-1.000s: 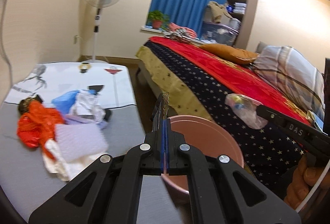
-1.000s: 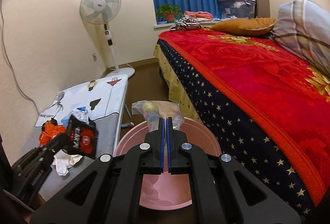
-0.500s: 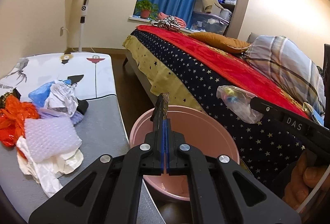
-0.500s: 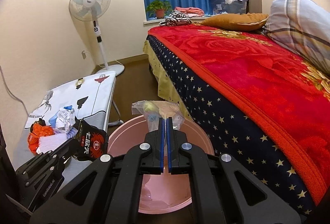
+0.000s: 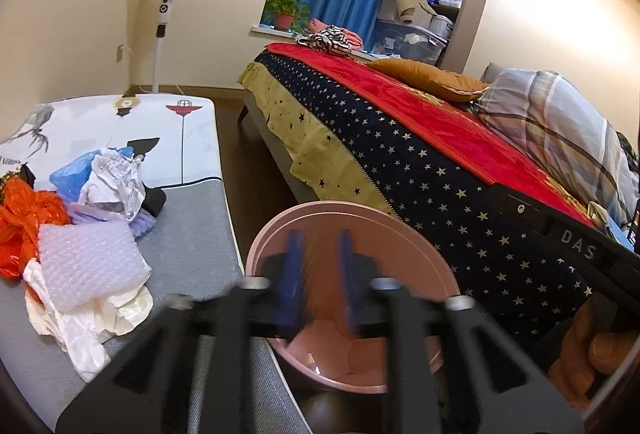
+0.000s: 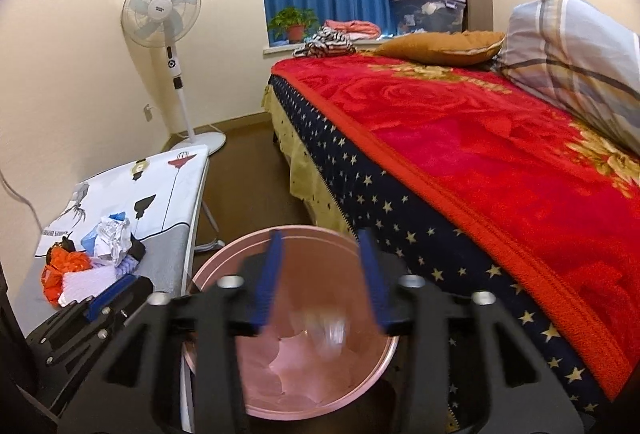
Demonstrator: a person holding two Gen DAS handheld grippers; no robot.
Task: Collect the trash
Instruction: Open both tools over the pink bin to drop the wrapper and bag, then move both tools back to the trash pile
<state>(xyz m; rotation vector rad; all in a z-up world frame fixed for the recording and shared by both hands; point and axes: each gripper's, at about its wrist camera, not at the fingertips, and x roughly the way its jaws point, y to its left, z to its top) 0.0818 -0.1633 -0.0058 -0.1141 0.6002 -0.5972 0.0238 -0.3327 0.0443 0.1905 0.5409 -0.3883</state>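
Trash – crumpled plastic bags, paper and bubble wrap (image 5: 86, 266) – sits piled on my grey ironing board (image 5: 192, 254). Both my left gripper (image 5: 318, 282) and right gripper (image 6: 322, 278) hover over the round pink bin (image 6: 224, 262) – jaws opening, nothing between them.

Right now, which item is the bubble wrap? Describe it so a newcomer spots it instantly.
Start at the ironing board left of the bed; its grey near end carries a trash pile. The bubble wrap is the pale, translucent dimpled sheet at the pile's front, lying on crumpled white plastic beside the orange bag. Only it has that bubbled texture.
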